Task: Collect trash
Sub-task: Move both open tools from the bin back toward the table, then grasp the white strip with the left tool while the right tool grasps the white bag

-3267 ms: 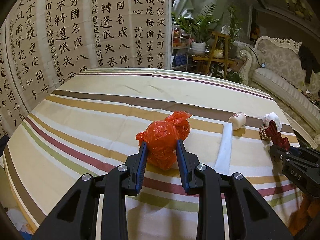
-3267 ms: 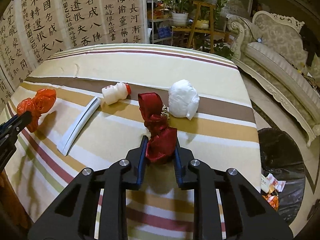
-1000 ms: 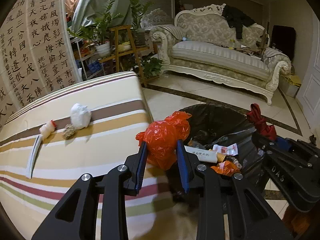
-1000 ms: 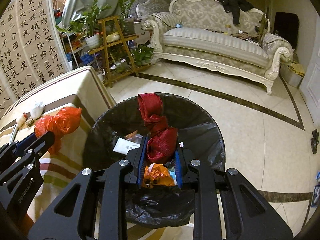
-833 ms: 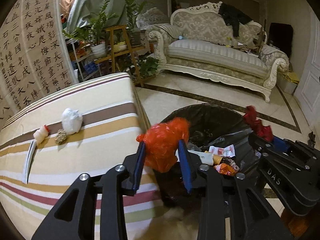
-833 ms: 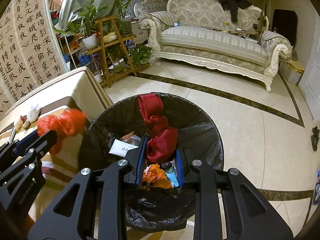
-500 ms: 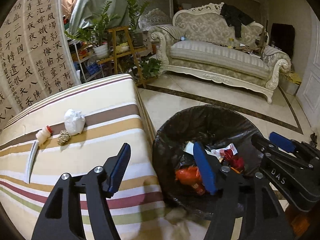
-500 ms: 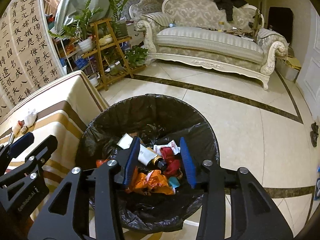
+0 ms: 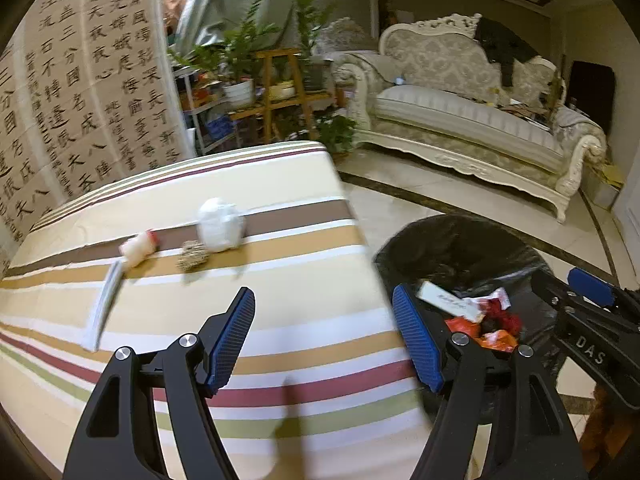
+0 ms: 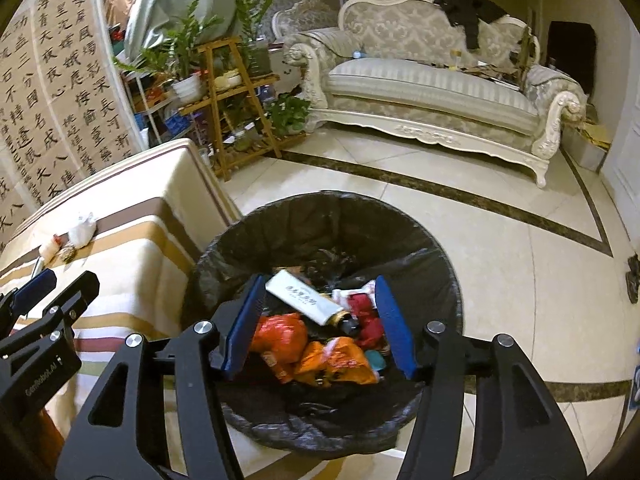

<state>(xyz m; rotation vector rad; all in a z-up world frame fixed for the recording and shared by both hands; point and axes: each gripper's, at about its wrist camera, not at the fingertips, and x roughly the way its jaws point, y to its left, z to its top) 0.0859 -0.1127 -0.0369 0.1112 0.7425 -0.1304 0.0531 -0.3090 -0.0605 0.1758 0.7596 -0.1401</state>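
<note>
My left gripper (image 9: 324, 300) is open and empty over the right edge of the striped table (image 9: 280, 344). On the table lie a white bag (image 9: 218, 224), a small white bottle with a red cap (image 9: 138, 249), a brown clump (image 9: 192, 255) and a flat white strip (image 9: 102, 306). My right gripper (image 10: 320, 292) is open and empty above the black-lined trash bin (image 10: 436, 264). In the bin lie the orange bag (image 10: 280, 332), the red cloth (image 10: 362, 312) and a white tube (image 10: 306, 298). The bin also shows in the left wrist view (image 9: 452, 244).
An ornate sofa (image 10: 432, 88) stands across the tiled floor. A wooden plant stand (image 10: 228, 92) with potted plants is behind the table. A calligraphy screen (image 9: 80, 100) stands along the table's far side.
Both grippers opened and dropped the orange bag and the red cloth into the bin. The left gripper has swung left, back over the table.
</note>
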